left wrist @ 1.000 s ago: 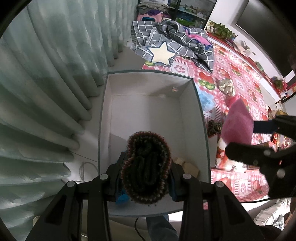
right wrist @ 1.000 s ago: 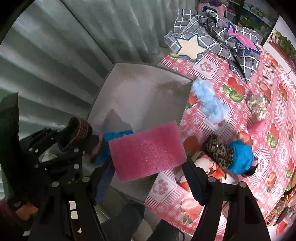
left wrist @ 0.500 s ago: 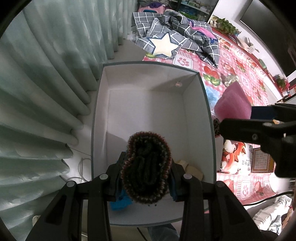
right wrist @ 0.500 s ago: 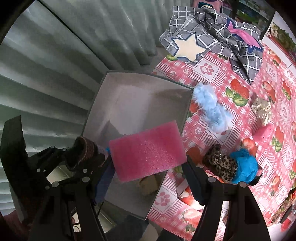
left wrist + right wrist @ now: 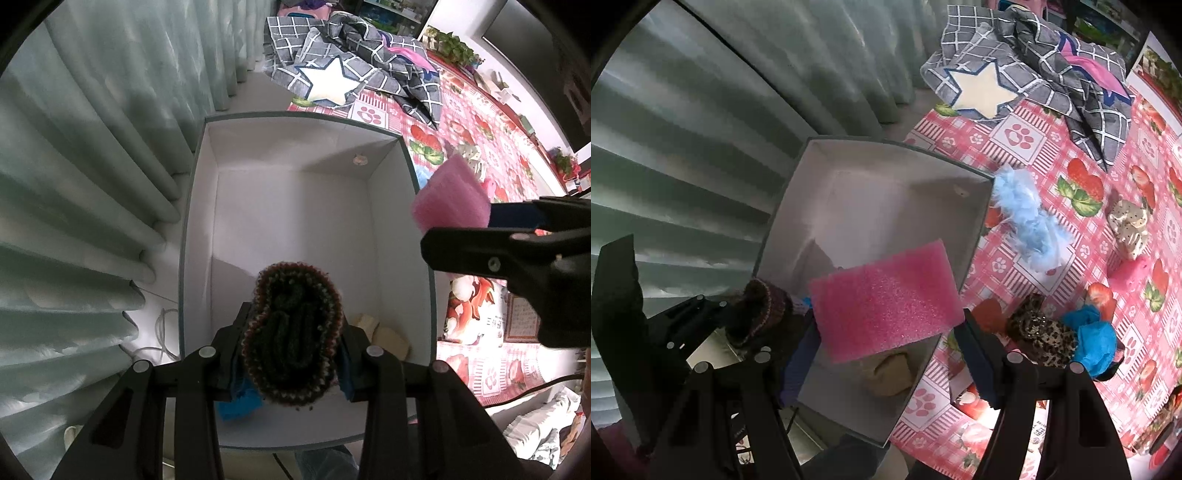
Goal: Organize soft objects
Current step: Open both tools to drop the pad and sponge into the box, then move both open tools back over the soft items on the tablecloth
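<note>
1. left gripper (image 5: 293,354) points down over the white box (image 5: 388,229); its fingers are narrow and clamp a dark knit hat (image 5: 293,332) with a striped reddish rim from both sides.
2. the knit hat hangs over the 6 o'clock end of the box, above the box floor. cannot tell if it touches the floor.
3. right gripper (image 5: 886,332) holds a pink foam sponge (image 5: 886,299) flat between its fingers, set fairly wide, pads pressed on the sponge's two short ends.
4. in the right wrist view the sponge sits over the box's 5 o'clock part, with the box rim just beside its 3 o'clock edge.
5. in the left wrist view the sponge (image 5: 452,199) shows at 3 o'clock, at the box's right wall.
6. inside the box: a tan soft piece (image 5: 380,332) at the 5 o'clock corner, and a blue fabric item (image 5: 236,402) at 7 o'clock under the left gripper.
7. the box stands beside a pale green curtain (image 5: 92,184) at 9 o'clock, touching the pink strawberry tablecloth (image 5: 1015,136) at 3 o'clock.
8. on the cloth in the right wrist view: light blue fluffy item (image 5: 1027,221) just beside the box's 1 o'clock corner, leopard print item (image 5: 1041,332) touching a bright blue item (image 5: 1093,339) at 4 o'clock, small pink item (image 5: 1130,273) and a cream dotted item (image 5: 1130,225) at 3 o'clock.
9. grey checked blanket with a white star (image 5: 982,88) lies at 12 o'clock, well apart from the grippers.
</note>
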A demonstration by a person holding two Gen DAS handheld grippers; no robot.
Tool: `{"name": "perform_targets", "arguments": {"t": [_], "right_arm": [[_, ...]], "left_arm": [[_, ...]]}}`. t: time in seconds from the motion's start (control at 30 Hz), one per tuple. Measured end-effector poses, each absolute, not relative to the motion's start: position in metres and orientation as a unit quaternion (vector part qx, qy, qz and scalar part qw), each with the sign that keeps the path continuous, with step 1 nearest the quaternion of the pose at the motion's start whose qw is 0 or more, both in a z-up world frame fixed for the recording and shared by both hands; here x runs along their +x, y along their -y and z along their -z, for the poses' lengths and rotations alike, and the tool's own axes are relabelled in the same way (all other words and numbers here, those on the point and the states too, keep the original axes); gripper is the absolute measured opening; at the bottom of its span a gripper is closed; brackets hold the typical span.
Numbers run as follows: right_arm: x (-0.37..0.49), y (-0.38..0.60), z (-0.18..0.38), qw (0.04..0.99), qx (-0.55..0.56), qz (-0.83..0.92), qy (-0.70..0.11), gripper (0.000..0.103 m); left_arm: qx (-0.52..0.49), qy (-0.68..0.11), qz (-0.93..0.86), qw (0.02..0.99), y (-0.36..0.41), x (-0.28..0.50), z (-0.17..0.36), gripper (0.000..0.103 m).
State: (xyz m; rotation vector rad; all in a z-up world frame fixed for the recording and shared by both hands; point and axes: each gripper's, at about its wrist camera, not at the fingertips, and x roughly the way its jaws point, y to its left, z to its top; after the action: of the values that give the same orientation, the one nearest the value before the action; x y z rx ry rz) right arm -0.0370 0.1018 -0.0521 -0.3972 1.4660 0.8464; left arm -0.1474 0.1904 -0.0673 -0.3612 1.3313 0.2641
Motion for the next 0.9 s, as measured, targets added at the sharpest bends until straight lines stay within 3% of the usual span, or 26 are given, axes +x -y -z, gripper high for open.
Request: {"name": "perform_targets", "arguments": {"t": [0.07,0.17,0.27,0.43,0.5,0.9], "right_arm": [[-0.037,-0.102,0.053,0.643,-0.173,-0.374,-0.646,0.074],[-0.037,-0.101,0.052,0.643,-0.168,-0.376,-0.646,0.076],[-0.036,-0.100,0.051,0.645,-0.159,-0.380,-0.643,0.099],[-0.033,-0.095,0.043,0.657,-0.151,-0.374,-0.637,0.099],[-0.030,-0.090,0.041,0.661,-0.140,-0.368,-0.639,0.102],[-0.021,-0.037,0.018,0.673,-0.065,-0.331,-0.659,0.102]], "left_arm": [[-0.168,-0.611,-0.121,0.764,-0.190,-0.147,0.066,0.046],[-0.167,-0.607,-0.122,0.767,-0.189,-0.147,0.065,0.059],[-0.162,-0.603,-0.128,0.770,-0.187,-0.146,0.061,0.076],[-0.152,-0.597,-0.135,0.776,-0.182,-0.146,0.058,0.082],[-0.142,-0.592,-0.149,0.780,-0.181,-0.147,0.055,0.102],[-0.155,-0.602,-0.089,0.778,-0.157,-0.132,0.037,0.103]]}}
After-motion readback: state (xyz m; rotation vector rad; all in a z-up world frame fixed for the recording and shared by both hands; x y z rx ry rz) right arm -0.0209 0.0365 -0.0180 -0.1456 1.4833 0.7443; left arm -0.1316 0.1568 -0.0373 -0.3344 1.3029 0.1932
